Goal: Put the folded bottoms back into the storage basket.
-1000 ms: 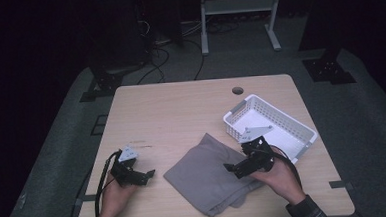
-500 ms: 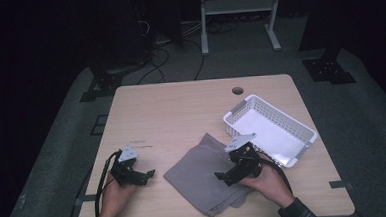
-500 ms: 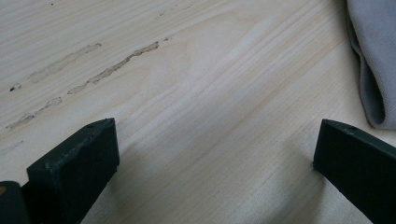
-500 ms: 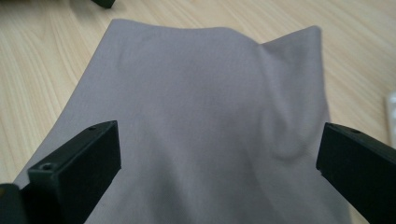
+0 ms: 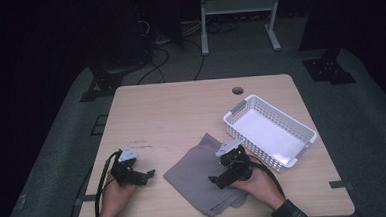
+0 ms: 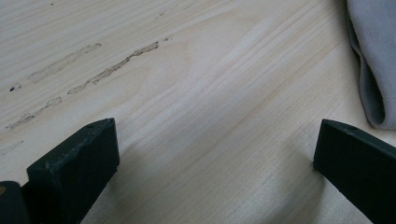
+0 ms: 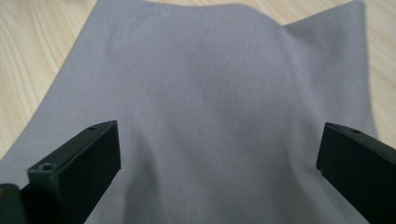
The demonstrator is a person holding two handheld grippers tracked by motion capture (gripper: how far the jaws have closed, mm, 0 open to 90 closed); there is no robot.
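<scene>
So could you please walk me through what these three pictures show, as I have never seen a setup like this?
Gladly. There is no robot here: a person sits at a wooden table and holds a hand tool with two black jaws in each hand. The high view looks down from above: the left gripper rests over bare wood, and the right gripper is over a grey cloth. A white basket stands to the right of the cloth, with nothing in it. The other two pictures come from small cameras riding on the tools. The left gripper view looks past its open jaws at bare wood, the cloth's edge at the far right. The right gripper view shows its open jaws above the cloth. Neither holds anything.
</scene>
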